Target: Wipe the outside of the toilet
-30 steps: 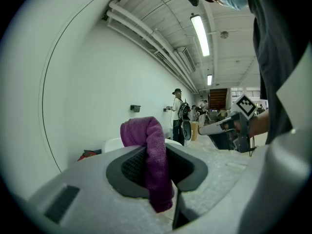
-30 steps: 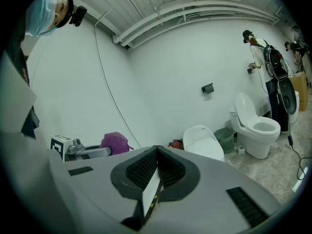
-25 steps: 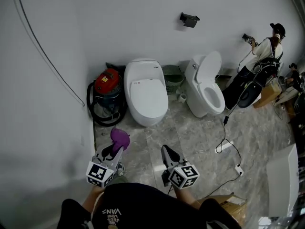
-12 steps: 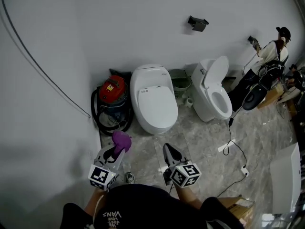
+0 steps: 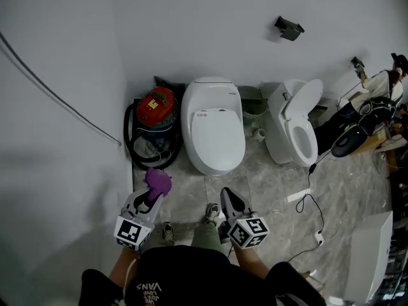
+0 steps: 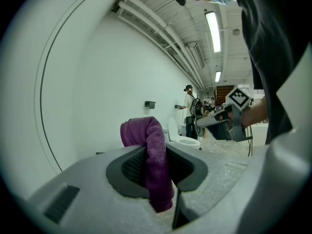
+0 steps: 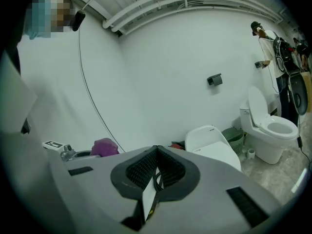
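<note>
A white toilet with its lid down stands against the wall ahead of me; it also shows in the right gripper view. A second toilet with its lid up stands to its right. My left gripper is shut on a purple cloth, which bunches above the jaws. My right gripper is shut with nothing between its jaws, well short of the lidded toilet. Both grippers hover over the floor near my feet.
A red vacuum cleaner with a black hose sits left of the lidded toilet. A green basket stands between the toilets. A cable trails over the marble floor at right. A person stands at the far right wall.
The view has shifted, so the toilets sit further right and closer. My feet have come into view below. Both grippers stay shut, the left one holding the cloth.
</note>
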Tool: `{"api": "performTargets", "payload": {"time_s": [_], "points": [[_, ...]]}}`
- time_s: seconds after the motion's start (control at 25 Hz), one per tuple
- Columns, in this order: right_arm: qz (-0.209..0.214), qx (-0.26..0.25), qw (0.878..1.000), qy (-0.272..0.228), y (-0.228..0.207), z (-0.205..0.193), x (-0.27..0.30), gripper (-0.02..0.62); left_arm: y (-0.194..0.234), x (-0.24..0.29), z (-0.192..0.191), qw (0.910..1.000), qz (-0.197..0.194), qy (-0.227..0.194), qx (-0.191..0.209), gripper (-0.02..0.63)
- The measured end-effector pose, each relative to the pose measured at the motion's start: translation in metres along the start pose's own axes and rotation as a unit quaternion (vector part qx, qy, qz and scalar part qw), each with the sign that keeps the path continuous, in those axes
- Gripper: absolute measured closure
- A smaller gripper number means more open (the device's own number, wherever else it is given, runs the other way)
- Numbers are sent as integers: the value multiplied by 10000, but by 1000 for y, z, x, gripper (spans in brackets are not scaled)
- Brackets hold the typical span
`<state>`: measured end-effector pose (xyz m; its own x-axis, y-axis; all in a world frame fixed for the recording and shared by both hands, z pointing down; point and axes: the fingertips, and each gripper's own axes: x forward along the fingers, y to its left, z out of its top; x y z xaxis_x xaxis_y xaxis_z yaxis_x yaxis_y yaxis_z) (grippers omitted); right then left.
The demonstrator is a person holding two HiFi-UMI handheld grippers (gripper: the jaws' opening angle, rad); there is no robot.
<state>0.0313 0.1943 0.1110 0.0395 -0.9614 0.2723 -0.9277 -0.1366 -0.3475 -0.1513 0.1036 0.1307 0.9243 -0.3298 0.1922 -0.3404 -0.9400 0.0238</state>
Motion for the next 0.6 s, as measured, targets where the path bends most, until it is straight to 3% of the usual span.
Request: {"api": "performTargets", "payload": {"time_s": [0.24, 0.6], "points": [[358, -192, 9986, 341, -34, 0, 29, 595, -1, 46, -17, 9994, 286, 200, 78, 517], [545, -320, 9953, 737, -87, -4, 69, 596, 3, 130, -69, 9976, 293, 600, 172, 517]]}}
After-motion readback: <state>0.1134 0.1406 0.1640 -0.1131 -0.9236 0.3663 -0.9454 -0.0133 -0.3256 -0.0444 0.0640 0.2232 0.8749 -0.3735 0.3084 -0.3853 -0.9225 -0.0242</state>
